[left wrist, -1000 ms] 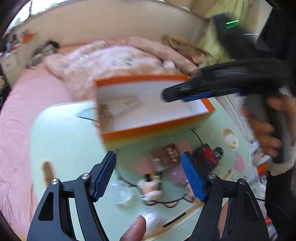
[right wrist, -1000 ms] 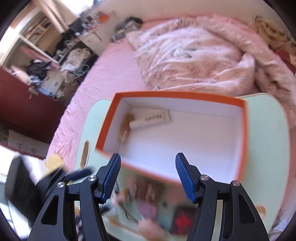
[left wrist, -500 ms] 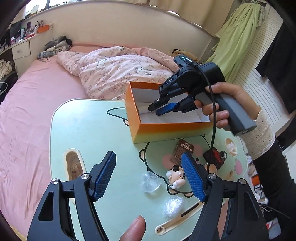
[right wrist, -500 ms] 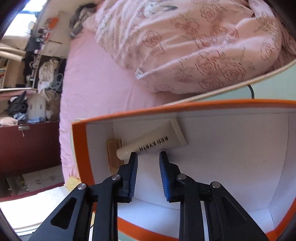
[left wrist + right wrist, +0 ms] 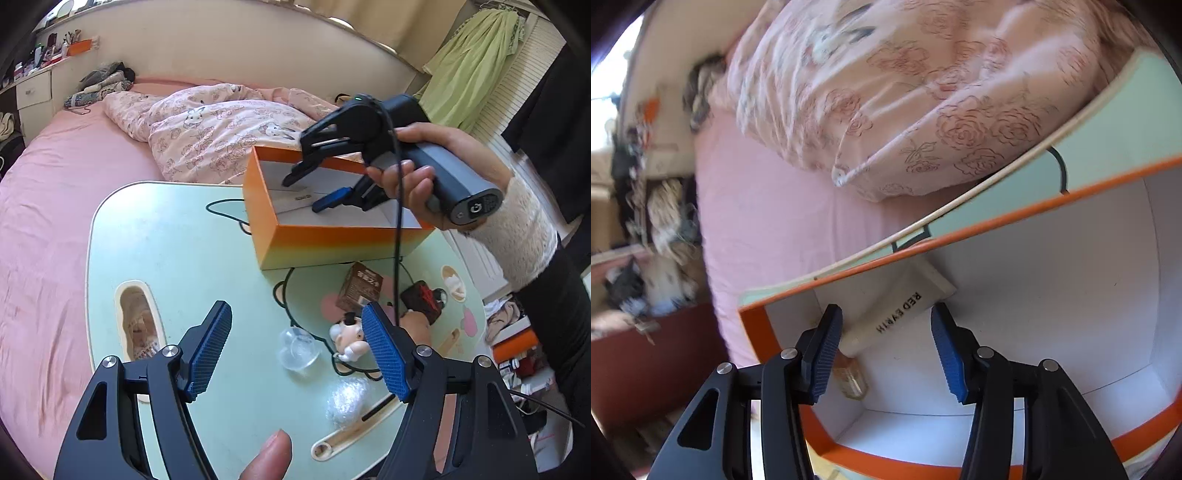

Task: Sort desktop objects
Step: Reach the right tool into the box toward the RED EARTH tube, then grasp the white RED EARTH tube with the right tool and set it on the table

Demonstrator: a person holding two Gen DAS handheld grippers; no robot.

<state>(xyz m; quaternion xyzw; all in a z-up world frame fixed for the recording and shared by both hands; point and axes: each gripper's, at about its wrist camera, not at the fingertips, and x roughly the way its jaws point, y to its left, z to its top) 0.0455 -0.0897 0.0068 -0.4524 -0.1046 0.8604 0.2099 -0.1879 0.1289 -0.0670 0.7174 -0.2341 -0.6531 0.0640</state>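
Right gripper (image 5: 884, 341) dips into the orange box (image 5: 343, 242), jaws spread apart and gripping nothing, their ribbed blue pads (image 5: 823, 354) on either side of a cream tube (image 5: 901, 314) printed "RED EARTH". Tube lies flat on the white box floor, in the corner, cap end toward the gripper, crimped end against the box wall. Beside its cap sits a small clear amber-tinted bottle (image 5: 854, 380), partly hidden.

Left gripper (image 5: 297, 352) hovers over the near part of the table, jaws wide and empty, same textured blue pads on black frames; a fingertip (image 5: 271, 458) shows at the bottom edge.

Below it, on the mint-green lap table (image 5: 177, 251) with cartoon outline printing: a clear plastic cup (image 5: 297, 349), a crumpled bit of clear film (image 5: 345, 400), a small cartoon figurine (image 5: 351, 338). Further on, a brown packet (image 5: 360, 288) and a black-and-red object (image 5: 423, 299), not identifiable.

Box is cardboard, orange fading to yellow outside, white inside. A hand (image 5: 421, 173) in a fuzzy white cuff grips the grey handle of the right tool.

Beyond the table: pink bed sheet (image 5: 48, 206), rumpled rose-print duvet (image 5: 214, 129).
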